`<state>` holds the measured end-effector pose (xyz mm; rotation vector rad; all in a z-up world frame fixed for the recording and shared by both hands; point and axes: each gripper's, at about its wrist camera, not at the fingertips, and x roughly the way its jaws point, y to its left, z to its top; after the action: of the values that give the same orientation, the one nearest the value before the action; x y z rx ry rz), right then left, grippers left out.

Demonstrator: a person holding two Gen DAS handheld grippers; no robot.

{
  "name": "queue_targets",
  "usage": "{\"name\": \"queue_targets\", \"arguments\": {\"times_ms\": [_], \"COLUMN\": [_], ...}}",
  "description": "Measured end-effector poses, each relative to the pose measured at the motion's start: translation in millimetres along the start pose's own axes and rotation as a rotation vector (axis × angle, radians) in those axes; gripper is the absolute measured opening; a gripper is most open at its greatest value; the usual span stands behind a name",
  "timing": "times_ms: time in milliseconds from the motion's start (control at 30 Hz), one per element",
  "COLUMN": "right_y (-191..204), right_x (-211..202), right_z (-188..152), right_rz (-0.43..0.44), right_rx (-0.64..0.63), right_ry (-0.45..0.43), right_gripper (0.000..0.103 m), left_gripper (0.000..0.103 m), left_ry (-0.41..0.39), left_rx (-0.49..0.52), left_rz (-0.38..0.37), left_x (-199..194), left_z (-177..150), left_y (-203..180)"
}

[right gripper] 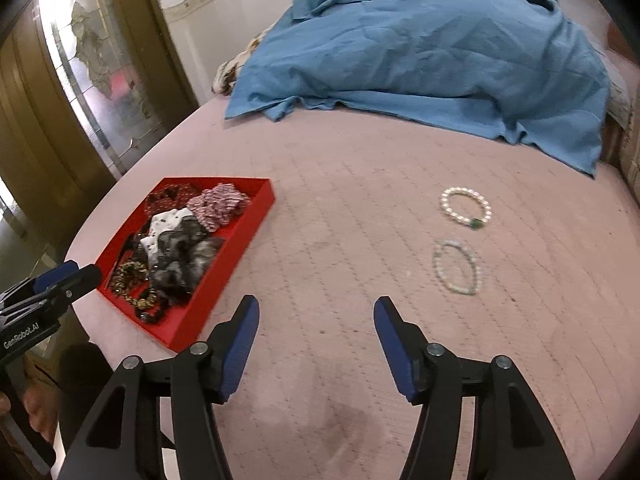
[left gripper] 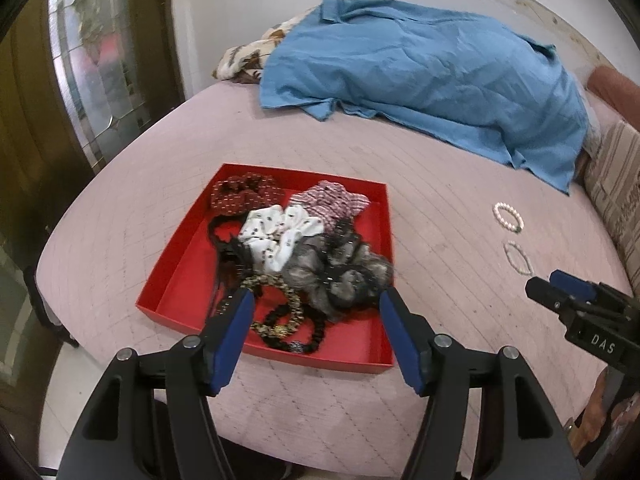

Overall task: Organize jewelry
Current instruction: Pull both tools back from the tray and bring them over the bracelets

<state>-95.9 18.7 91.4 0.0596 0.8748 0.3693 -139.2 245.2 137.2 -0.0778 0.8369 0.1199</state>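
Only right wrist view shows green clasp on pearl bracelet.

Pink quilted bed cover, crumpled blue cloth at its far end, glass-panelled door left

- The right gripper, its blue-padded jaws spread wide, hovers over the quilted pink bedspread.
- A white pearl bracelet with a green bead lies ahead, with a pale beaded bracelet just beside it.
- A shallow red cardboard tray at left holds piled fabric scrunchies.
- A rumpled blue cloth lies beyond.
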Motion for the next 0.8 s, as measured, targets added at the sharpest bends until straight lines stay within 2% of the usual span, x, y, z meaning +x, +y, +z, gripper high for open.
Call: {"name": "queue_targets", "arguments": {"times_ms": [400,800], "right_y": [-59,-132], "right_x": [-13,-21], "right_z": [-14,-34], "right_rz": [-0.043,-0.113], "right_rx": [0.091,0.227], "right_ry": [-0.023,-0.031], "right_gripper": [0.067,0.068], "left_gripper": [0.065,0.065], "left_ry": [0.040,0.083], "left_rx": [0.110,0.183], "left_rz": [0.001,-0.072], "left_x": [5,12], "left_z": [-3,-2], "left_y": [-50,-95]}}
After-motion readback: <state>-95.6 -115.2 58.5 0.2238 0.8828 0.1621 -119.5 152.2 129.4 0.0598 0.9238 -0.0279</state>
